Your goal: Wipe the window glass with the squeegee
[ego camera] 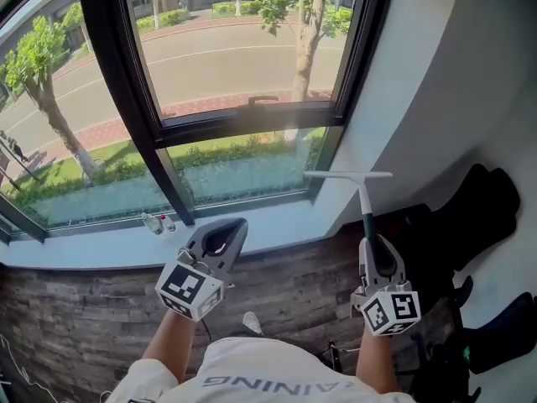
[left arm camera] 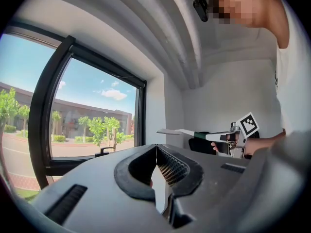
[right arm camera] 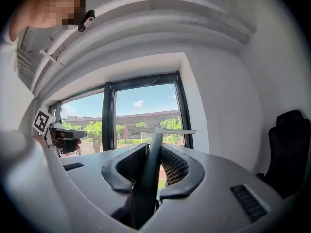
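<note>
My right gripper [ego camera: 369, 242] [right arm camera: 154, 148] is shut on the dark handle of the squeegee [ego camera: 366, 201]. The squeegee points up toward the window, and its pale blade [ego camera: 348, 175] [right arm camera: 160, 130] lies crosswise near the lower right corner of the black frame, short of the glass. The window glass [ego camera: 243, 49] has a large upper pane and a low pane [ego camera: 235, 175] beneath it. My left gripper [ego camera: 238, 223] [left arm camera: 156, 147] hovers over the sill with its jaws together and nothing between them. The left gripper view catches the squeegee [left arm camera: 184, 132] off to the right.
A pale sill [ego camera: 101, 248] runs below the window, with two small objects [ego camera: 159, 222] near the frame post. A black handle [ego camera: 260, 100] sits on the frame. Black seat-like shapes [ego camera: 474, 217] stand at the right by the white wall [ego camera: 419, 99]. The floor [ego camera: 84, 317] is wood plank.
</note>
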`<state>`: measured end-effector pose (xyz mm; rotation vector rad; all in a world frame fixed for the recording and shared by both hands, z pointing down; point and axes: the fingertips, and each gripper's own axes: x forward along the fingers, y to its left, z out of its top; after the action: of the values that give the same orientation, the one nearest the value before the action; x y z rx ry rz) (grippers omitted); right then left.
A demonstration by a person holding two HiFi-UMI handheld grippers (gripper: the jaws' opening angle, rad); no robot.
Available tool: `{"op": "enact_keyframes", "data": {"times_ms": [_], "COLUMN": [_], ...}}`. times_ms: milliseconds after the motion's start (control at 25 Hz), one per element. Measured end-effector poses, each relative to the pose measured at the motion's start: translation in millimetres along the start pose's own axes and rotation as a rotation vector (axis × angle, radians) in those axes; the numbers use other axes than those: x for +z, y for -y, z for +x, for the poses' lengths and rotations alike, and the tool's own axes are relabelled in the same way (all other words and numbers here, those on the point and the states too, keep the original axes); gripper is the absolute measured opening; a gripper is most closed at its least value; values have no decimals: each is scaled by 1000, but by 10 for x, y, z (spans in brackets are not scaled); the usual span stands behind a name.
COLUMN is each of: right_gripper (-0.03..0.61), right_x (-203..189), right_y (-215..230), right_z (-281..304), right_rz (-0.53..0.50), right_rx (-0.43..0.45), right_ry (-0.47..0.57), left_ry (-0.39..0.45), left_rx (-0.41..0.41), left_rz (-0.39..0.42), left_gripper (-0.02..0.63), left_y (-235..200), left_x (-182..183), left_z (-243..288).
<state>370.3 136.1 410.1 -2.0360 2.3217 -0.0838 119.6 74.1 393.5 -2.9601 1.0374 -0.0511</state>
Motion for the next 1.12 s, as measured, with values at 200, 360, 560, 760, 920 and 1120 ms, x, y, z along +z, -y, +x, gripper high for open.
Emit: {"op": "enact_keyframes", "data": {"times_ms": [200,360,560,760,920,1120], "right_gripper": [100,100,100,100,100,100], "right_x": [-34,-56,-28,67,280,467], "right_y": [10,95,288,690,958,1156], "right_z": [494,871,1536,2237,2759,3172], "right_rz": [0,5,9,-1,-10,-25], "right_rx": [19,44,115,185,231,282], "right_ry": [-6,-25,-20,-9,41,60], "left_ry": [-9,-21,-18,-1,37,31], "left_rx": [21,46,114,185,237,292], "left_rz": [-12,-28,-38,-29,-33,-29], "left_gripper": [17,17,18,17,18,18], "left_y": [-377,-593,-929,-1167,-1391,-1503], "left_x": [-49,-88,-66,27,200,273], "left_z": [234,442,822,1419,1838,2153]}}
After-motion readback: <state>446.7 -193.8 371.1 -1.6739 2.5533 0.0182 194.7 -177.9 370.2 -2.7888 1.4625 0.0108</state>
